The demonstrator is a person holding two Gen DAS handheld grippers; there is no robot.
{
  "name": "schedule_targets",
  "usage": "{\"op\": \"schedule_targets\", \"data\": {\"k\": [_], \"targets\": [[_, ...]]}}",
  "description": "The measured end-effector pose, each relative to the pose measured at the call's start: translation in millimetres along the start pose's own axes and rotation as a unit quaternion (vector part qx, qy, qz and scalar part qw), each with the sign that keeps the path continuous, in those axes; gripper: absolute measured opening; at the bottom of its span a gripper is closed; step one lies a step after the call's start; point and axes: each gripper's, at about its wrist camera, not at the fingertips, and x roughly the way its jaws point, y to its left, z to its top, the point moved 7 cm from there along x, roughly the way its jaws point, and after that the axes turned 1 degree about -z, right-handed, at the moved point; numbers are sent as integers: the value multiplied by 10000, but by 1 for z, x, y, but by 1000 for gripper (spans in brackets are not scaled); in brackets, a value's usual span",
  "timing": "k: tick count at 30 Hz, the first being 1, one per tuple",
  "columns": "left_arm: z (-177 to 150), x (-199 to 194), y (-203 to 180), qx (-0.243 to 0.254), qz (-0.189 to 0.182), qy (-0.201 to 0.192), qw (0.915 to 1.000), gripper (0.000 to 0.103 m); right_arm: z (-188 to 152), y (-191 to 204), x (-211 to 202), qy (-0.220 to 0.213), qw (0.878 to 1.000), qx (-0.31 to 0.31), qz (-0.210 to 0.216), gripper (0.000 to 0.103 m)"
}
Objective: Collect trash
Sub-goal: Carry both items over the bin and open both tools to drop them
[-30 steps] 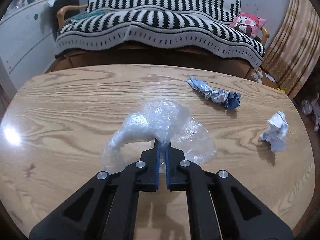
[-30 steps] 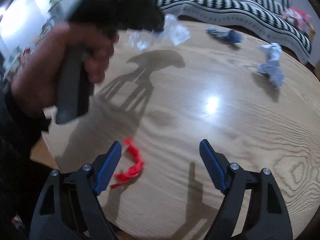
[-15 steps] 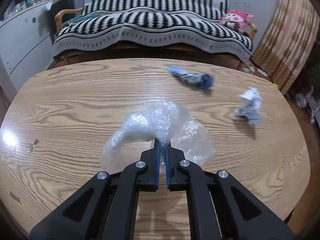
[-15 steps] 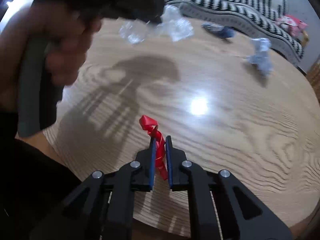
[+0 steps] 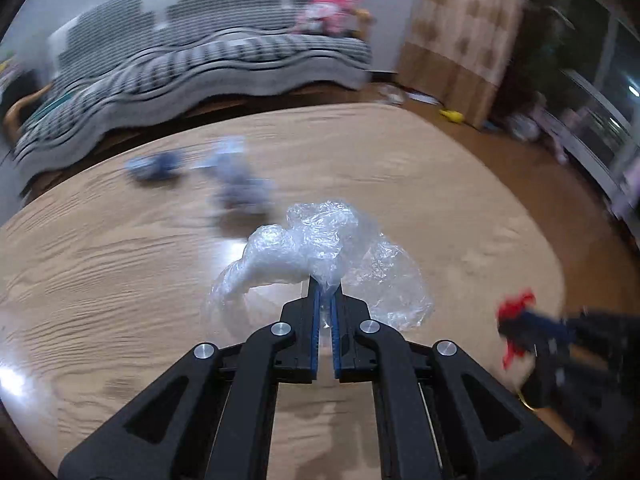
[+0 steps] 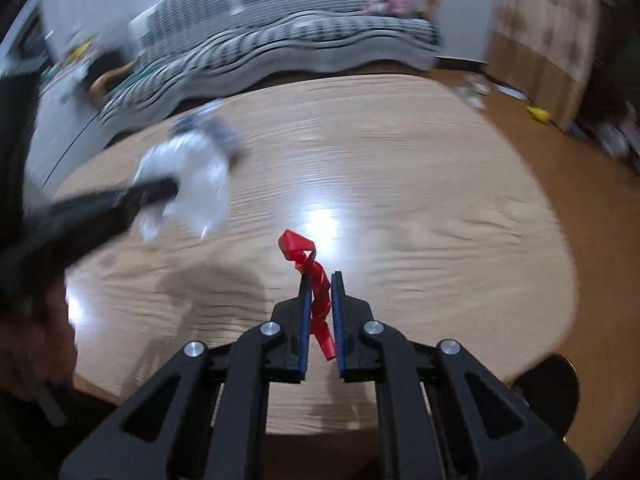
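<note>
Behind the oval wooden table (image 5: 460, 208) a sofa draped in a black-and-white striped blanket (image 5: 192, 60) is filling the back of the room, with a patterned curtain (image 5: 460, 32) hanging to its right, all smeared by motion blur.

Both hand-held tools are carrying trash above the tabletop. The left gripper (image 5: 325, 292) is pinching a crumpled clear plastic bag (image 5: 320, 248), its blue pads pressed together on a fold of the film while the rest of the bag is billowing out ahead of the fingers. The right gripper (image 6: 319, 292) is clamping a curled red ribbon scrap (image 6: 310, 272), which is standing up between the pads and sticking out above and below them. In the left wrist view the right tool is showing at the right edge with its red scrap; in the right wrist view the left tool and its bag are appearing as a blur on the left.

As for progress, two pieces are lifted and in hand but not yet disposed of; no bin is visible in either view. Two more pieces are lying on the far left part of the table, just beside each other: a blue-grey crumpled wrapper (image 5: 156, 166) and a whitish crumpled paper wad (image 5: 244, 196). Judging by this, the job is roughly halfway, with the drop-off and a second round of pickups remaining.
</note>
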Motion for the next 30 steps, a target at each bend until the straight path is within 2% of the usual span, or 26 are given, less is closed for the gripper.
{"op": "schedule_targets", "data": {"k": [3,8,14,17,21,24,26,30], "targets": [[-4,5,-56,362,-330,-18,9988,4,-8,-59,-13,-74,9987,431,-265,10],[-18,15,-152,861,-940,63,9918,4,-33,-152,-44,-190,9911,1128,-687,10],[-43,25,-241,1307,-1460,185,9804,4,-90,-259,-69,-78,9737,1949,-1176,11],[-59,31,-280,1577,-1665,281,9730,4,-122,-296,-77,72,9650,2275,-1304,11],[-77,34,-313,1844,-1915,363,9633,4,-157,-331,-84,295,9568,2544,-1377,11],[-87,41,-334,2068,-2001,411,9568,4,-177,-343,-86,425,9523,2658,-1440,11],[-94,47,-345,2153,-2084,491,9528,4,-183,-346,-87,443,9498,2730,-1461,11],[-93,59,-353,2240,-2081,570,9504,4,-182,-348,-86,436,9480,2796,-1459,11]]}}
